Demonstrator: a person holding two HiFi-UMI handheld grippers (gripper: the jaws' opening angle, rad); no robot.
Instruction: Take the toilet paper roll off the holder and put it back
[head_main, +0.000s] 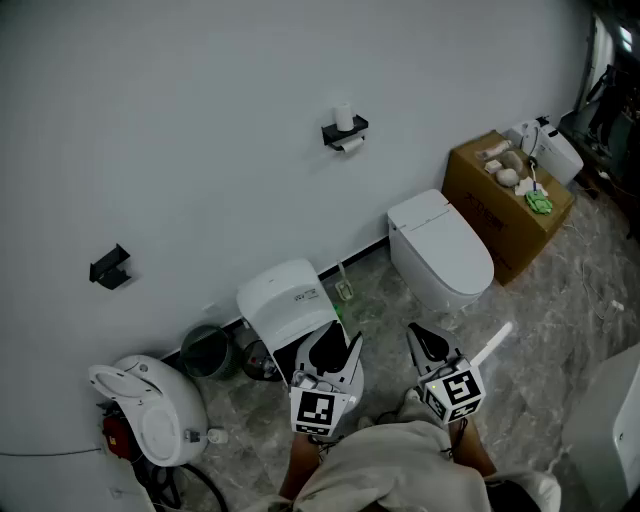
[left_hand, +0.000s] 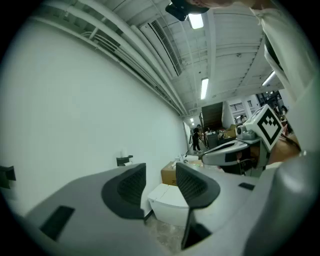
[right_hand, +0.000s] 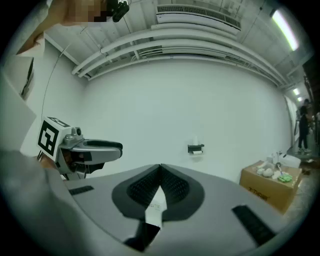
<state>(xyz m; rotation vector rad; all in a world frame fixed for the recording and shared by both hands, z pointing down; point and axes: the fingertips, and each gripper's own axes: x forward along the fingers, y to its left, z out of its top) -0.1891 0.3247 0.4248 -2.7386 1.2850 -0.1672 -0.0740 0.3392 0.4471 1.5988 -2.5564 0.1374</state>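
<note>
We look steeply down from behind the left gripper (head_main: 338, 342) and right gripper (head_main: 420, 336); their cameras face ahead, sharing the far holder (head_main: 344, 133).

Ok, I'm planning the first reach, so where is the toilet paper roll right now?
In the head view the toilet paper roll sits on the black holder on the white wall, upper centre, up and left of the toilet.

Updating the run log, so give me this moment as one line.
stage: not started | roll: on wall holder | left claw: open, empty | right claw: shut, empty
</note>
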